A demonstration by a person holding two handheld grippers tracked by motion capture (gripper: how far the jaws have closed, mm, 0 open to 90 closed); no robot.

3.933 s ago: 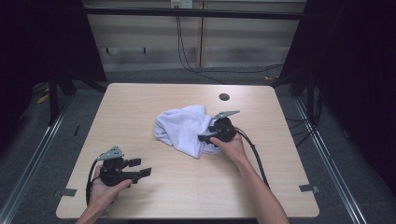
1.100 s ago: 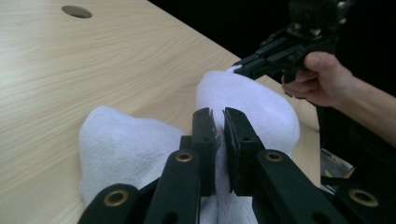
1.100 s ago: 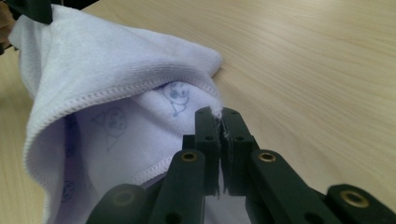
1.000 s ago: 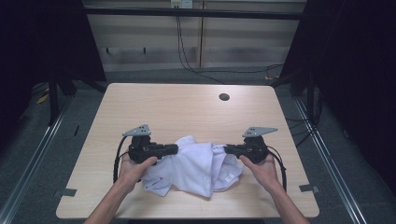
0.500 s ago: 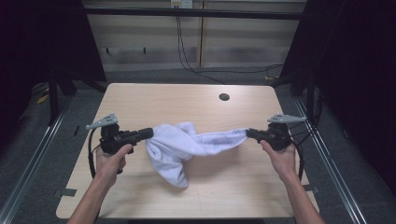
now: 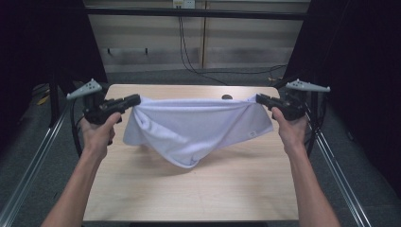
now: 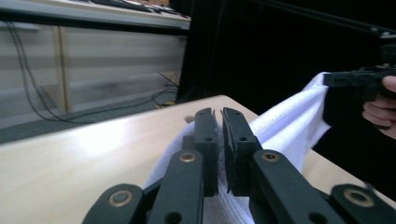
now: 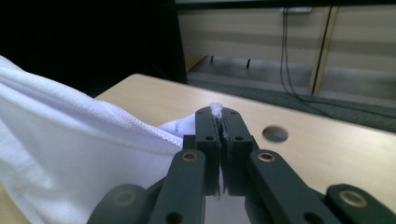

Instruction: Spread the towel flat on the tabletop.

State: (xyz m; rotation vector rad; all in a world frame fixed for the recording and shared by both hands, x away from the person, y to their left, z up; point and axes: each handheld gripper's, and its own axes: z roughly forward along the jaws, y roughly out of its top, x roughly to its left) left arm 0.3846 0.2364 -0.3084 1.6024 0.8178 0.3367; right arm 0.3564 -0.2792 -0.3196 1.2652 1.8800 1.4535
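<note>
One white cloth (image 6: 198,127) hangs stretched between your two grippers, its belly sagging above the surface (image 6: 189,189). Left gripper (image 6: 135,100) and right gripper (image 6: 260,99) each clench a top corner. Both bites look shallow, so pulling wider could tear a corner free and drop the cloth.

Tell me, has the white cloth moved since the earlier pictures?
Yes. The white cloth lay bunched near the table's round hole; now it hangs stretched above the table, between the left gripper and right gripper.
</note>
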